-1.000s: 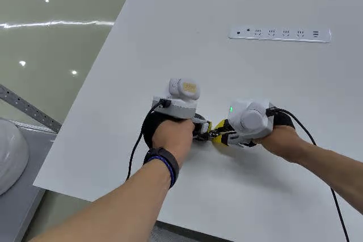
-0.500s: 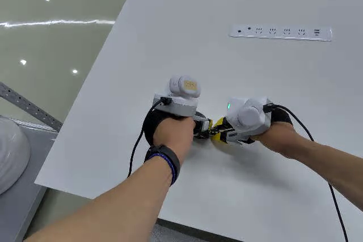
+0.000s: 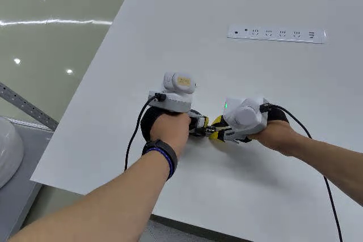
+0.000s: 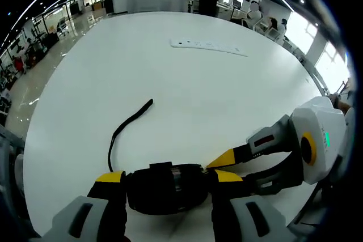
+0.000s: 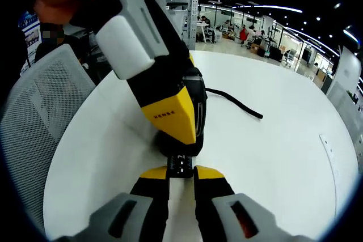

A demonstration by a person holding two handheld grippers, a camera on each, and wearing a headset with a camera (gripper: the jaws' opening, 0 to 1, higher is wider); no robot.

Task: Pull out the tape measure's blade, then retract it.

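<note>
The black tape measure point(image 4: 164, 188) lies on the white table point(image 3: 227, 66), and my left gripper point(image 4: 167, 177) is shut on its case from both sides. Its black wrist strap point(image 4: 127, 126) trails away across the table. My right gripper point(image 5: 181, 173) is shut on the blade tip point(image 5: 181, 164), right in front of the case point(image 5: 195, 103). Only a very short piece of blade is out. In the head view the left gripper point(image 3: 199, 123) and the right gripper point(image 3: 214, 131) meet nose to nose near the table's front.
A white power strip point(image 3: 276, 34) lies far back on the table. The table's left edge point(image 3: 85, 89) drops to a shiny floor. A black cable point(image 3: 317, 157) runs from the right gripper along the person's forearm. A mesh chair point(image 5: 51, 123) stands off the table.
</note>
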